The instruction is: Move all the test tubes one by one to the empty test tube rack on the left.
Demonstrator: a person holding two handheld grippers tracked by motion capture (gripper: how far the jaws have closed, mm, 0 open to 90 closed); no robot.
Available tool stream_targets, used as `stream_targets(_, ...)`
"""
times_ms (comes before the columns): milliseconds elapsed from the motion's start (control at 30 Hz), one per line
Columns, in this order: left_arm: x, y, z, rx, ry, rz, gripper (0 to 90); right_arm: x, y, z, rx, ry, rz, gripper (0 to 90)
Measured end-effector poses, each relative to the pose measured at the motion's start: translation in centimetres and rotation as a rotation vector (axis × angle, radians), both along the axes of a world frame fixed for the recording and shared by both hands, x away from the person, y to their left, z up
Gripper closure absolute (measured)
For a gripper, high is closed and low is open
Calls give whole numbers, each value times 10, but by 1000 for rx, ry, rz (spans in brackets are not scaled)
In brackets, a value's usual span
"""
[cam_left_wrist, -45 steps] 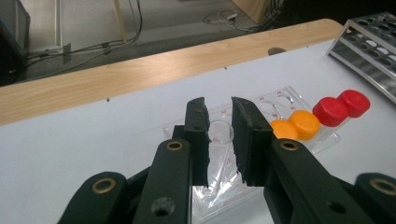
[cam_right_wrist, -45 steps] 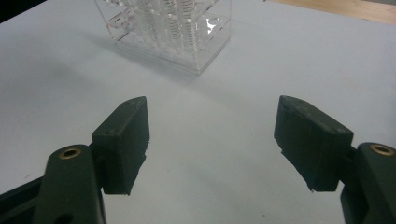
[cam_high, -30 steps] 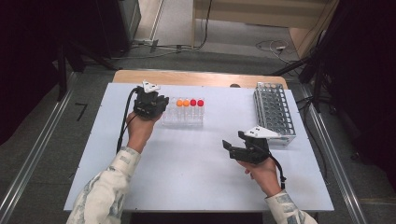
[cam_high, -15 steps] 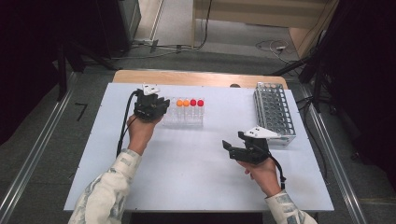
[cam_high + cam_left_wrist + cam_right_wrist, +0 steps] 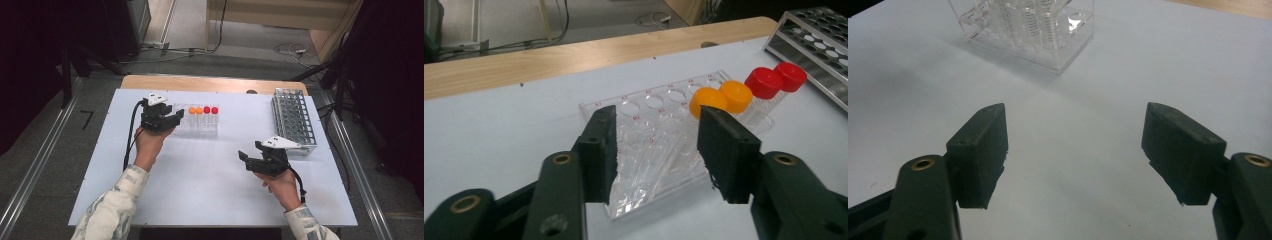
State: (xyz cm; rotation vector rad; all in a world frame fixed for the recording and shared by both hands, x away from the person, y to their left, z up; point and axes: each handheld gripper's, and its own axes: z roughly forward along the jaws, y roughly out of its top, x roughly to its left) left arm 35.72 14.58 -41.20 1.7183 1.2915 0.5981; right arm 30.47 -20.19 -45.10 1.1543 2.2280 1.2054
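Left gripper (image 5: 654, 150): jaws spread, straddling the near end of the clear plastic rack (image 5: 659, 150), nothing pinched. Right gripper (image 5: 1075, 160): jaws spread wide over bare table (image 5: 200, 195). Rack sits mid-table holding four capped tubes (image 5: 202, 117); likely light, rigid, slick, so grip the end walls. High view adds the metal rack (image 5: 292, 120) at far right; left gripper view shows hole labels.

Bench (image 5: 200, 190): clear rack (image 5: 197, 122) rear centre-left | capped tubes (image 5: 202, 111) in it | metal rack (image 5: 294, 120) rear right
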Motion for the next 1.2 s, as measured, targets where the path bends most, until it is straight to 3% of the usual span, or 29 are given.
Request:
stream_targets(133, -9, 3, -2, -32, 6, 2, 387, 0, 0, 0, -1, -1, 0, 248)
stream_targets(333, -28, 5, -9, -21, -2, 15, 258, -1, -2, -1, -1, 3, -8, 247)
stream_targets(500, -44, 12, -17, -37, -5, 34, 195, -1, -9, -1, -2, -2, -21, 248)
stream_targets(733, -65, 28, -26, -67, -20, 78, 173, -1, -21, -3, -4, 2, -49, 242)
stream_targets(933, -79, 37, -34, -44, -17, 87, 161, -3, -32, -2, 0, 1, -72, 240)
stream_targets(1100, -88, 46, -39, -67, -4, 90, 158, -6, -40, -1, 4, -6, -84, 237)
stream_targets(1200, -92, 50, -40, -53, -5, 102, 146, -8, -45, -2, 3, -6, -91, 236)
